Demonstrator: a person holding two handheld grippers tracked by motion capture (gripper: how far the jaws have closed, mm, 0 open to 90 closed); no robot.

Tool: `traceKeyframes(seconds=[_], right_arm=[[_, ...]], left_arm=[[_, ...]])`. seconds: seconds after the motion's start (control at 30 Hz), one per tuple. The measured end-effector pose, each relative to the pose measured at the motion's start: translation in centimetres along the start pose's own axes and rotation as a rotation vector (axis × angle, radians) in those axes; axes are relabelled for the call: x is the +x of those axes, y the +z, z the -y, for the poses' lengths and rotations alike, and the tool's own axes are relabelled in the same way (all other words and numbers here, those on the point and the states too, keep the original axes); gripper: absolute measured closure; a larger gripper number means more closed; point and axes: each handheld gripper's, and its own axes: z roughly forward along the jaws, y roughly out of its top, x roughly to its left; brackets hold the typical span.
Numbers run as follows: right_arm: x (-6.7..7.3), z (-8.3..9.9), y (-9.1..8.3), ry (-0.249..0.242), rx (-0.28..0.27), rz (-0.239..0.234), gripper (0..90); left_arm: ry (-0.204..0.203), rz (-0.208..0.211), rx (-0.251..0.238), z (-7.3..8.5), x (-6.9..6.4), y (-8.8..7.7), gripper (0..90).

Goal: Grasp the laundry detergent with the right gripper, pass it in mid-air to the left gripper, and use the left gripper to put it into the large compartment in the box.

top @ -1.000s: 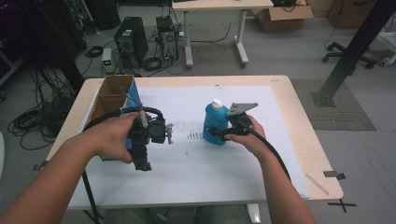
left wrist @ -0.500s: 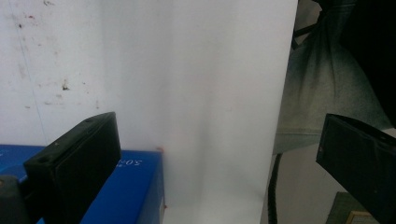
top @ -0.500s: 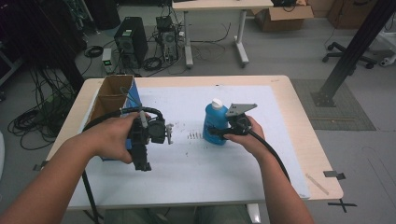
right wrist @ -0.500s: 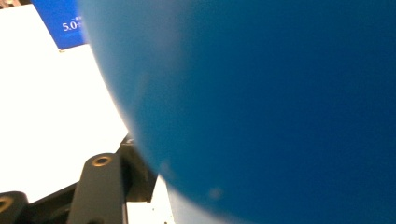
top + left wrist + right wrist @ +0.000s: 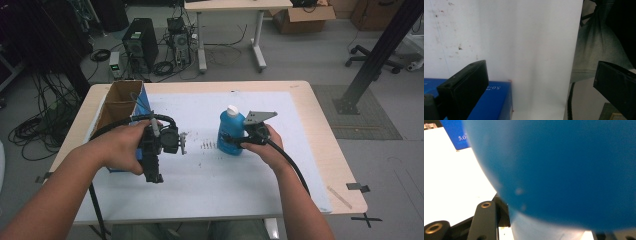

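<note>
Counter [image 5: 310,100] at frame centre, sheet [image 5: 210,170] spread over its top. Bottle [image 5: 230,131] upright on sheet, right of centre. Open box [image 5: 118,106] at counter's left edge, upper left of bottle. Left gripper [image 5: 152,172] left of centre, well apart from bottle. Right gripper [image 5: 231,141] at bottle's right, touching it.
</note>
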Motion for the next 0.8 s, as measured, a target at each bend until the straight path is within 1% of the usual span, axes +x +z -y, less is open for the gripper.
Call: traceKeyframes(seconds=[0.13,0.23,0.37,0.5,0.53,0.57,0.6,0.73,0.8], right_arm=[[0.1,-0.1,-0.1,-0.016,0.010,-0.004,45.5],[0.1,-0.5,-0.5,-0.016,-0.012,-0.017,45.5],[0.3,-1.7,-1.5,-0.040,-0.024,-0.038,45.5],[1.0,-3.2,-2.7,-0.085,-0.020,-0.083,45.5],[1.0,-3.2,-2.7,-0.085,-0.020,-0.083,45.5],[1.5,-4.0,-3.3,-0.117,-0.008,-0.117,45.5],[1.8,-4.3,-3.5,-0.135,0.000,-0.129,45.5],[2.8,-5.1,-4.0,-0.186,0.012,-0.172,45.5],[3.3,-5.3,-4.0,-0.201,0.011,-0.200,45.5]], left_arm=[[-0.002,0.002,-0.004,0.0,0.1,-0.2,0.2],[-0.006,0.004,-0.005,0.1,0.2,-0.3,0.2],[-0.009,-0.002,-0.009,0.2,0.4,-0.5,0.2],[-0.007,-0.007,-0.018,0.1,0.5,-1.0,0.2],[-0.007,-0.007,-0.018,0.1,0.5,-1.0,0.2],[-0.006,-0.008,-0.022,0.0,0.6,-1.3,0.2],[-0.006,-0.008,-0.022,-0.1,0.6,-1.4,0.2],[-0.003,-0.012,-0.019,-0.3,0.8,-1.7,0.2],[-0.002,-0.015,-0.022,-0.5,0.9,-1.9,0.2]])
